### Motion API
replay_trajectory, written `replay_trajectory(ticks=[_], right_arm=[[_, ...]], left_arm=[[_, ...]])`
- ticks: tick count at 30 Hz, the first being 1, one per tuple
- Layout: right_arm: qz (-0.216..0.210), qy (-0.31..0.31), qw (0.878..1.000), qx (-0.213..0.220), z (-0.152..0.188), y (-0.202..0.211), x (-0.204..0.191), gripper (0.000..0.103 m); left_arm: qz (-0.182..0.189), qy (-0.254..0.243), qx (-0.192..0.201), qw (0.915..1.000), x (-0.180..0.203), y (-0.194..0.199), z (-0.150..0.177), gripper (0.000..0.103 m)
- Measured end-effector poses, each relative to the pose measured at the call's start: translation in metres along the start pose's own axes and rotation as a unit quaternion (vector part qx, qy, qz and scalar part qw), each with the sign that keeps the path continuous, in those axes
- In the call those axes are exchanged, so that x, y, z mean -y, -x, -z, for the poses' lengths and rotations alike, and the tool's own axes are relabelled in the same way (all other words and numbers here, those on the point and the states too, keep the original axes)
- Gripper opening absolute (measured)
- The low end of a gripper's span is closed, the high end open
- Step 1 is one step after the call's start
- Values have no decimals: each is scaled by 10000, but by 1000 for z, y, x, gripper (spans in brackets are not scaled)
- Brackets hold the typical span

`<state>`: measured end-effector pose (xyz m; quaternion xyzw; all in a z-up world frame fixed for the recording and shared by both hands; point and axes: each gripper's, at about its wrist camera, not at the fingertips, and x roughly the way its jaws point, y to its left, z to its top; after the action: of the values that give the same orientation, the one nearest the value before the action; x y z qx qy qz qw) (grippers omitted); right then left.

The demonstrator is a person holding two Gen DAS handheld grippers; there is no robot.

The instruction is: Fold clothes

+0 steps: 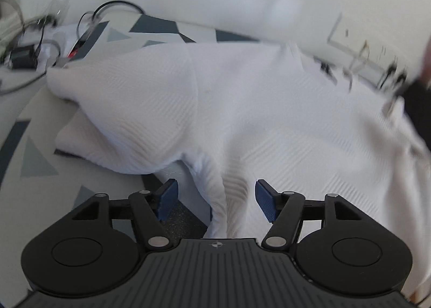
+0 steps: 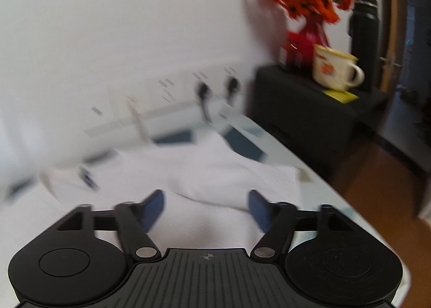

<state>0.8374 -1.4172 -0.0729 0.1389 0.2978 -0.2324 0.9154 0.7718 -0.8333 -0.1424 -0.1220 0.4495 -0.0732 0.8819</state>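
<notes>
Your left gripper and right gripper both gape wide, empty, just above the white ribbed garment.

Soft even daylight, fisheye curving at the edges, strong motion blur in the right wrist view.

patterned table — white garment, cables

Both wrist views low, close over white garment, shared; right view blurred, apparently facing wall.
</notes>
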Motion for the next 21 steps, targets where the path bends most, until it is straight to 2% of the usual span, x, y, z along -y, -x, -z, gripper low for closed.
replay_trajectory(ticks=[2, 6, 9, 10, 11, 14, 17, 21], right_arm=[[-274, -61, 9996, -45, 0, 4, -15, 88], [-759, -18, 9969, -220, 13, 8, -45, 86], [-999, 152, 9933, -564, 28, -4, -68, 70], [-1057, 179, 9918, -701, 33, -10, -73, 60], [-1128, 188, 9901, -811, 36, -16, -78, 52], [-1392, 307, 9847, -1000, 35, -37, -97, 38], [-1664, 666, 9790, -971, 28, -65, -128, 38], [-1974, 1120, 9685, -1025, 18, -125, -175, 39]], left_arm=[[263, 243, 48, 9993, -13, 12, 2, 65], [347, 256, 24, 9991, -28, 28, 11, 65], [367, 318, -33, 9988, -39, 29, 16, 65], [372, 416, -30, 9984, -44, 28, 17, 65], [370, 560, -24, 9977, -50, 27, 18, 65], [291, 1065, 128, 9938, -65, 23, 20, 64], [52, 1119, 450, 9927, -64, 21, 17, 64], [-63, 1164, 201, 9930, -53, -2, 10, 63]])
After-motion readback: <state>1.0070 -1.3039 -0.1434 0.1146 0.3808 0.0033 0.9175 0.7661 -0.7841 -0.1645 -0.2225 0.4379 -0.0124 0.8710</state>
